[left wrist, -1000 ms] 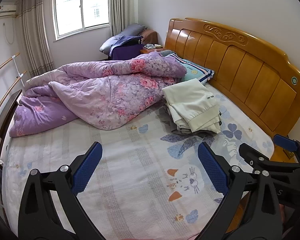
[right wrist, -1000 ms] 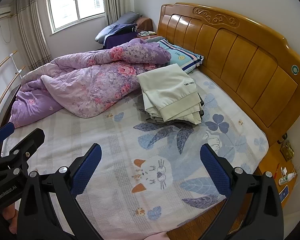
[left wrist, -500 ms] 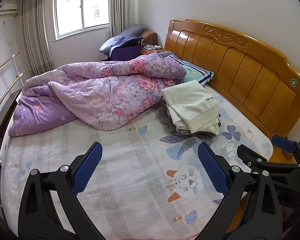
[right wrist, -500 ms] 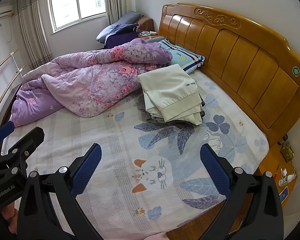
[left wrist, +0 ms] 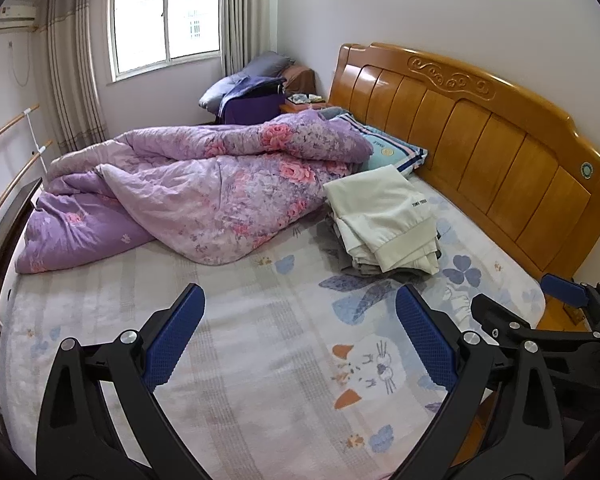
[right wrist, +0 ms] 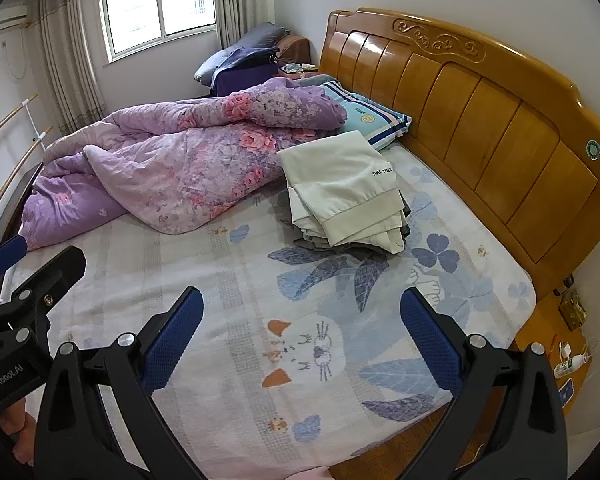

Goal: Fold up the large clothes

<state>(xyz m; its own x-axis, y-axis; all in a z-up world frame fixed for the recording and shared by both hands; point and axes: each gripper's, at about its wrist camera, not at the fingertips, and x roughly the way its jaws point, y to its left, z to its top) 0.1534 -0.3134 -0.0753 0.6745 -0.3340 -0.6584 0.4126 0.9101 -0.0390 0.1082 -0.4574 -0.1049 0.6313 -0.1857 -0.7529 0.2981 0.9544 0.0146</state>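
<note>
Your left hand-held gripper and right hand-held gripper both hang spread and empty over the near bed sheet. A folded cream garment tops a stack near the headboard; nothing unfolded shows, so the folding looks finished. Far left lies a rumpled purple floral quilt, with the window beyond.

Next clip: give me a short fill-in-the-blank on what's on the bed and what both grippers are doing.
1. The stack of folded clothes has a ____ garment on top.
2. Both the left gripper and the right gripper are ____ and hold nothing.
3. The purple floral quilt lies ____, not folded.

Missing words: cream; open; crumpled
</note>
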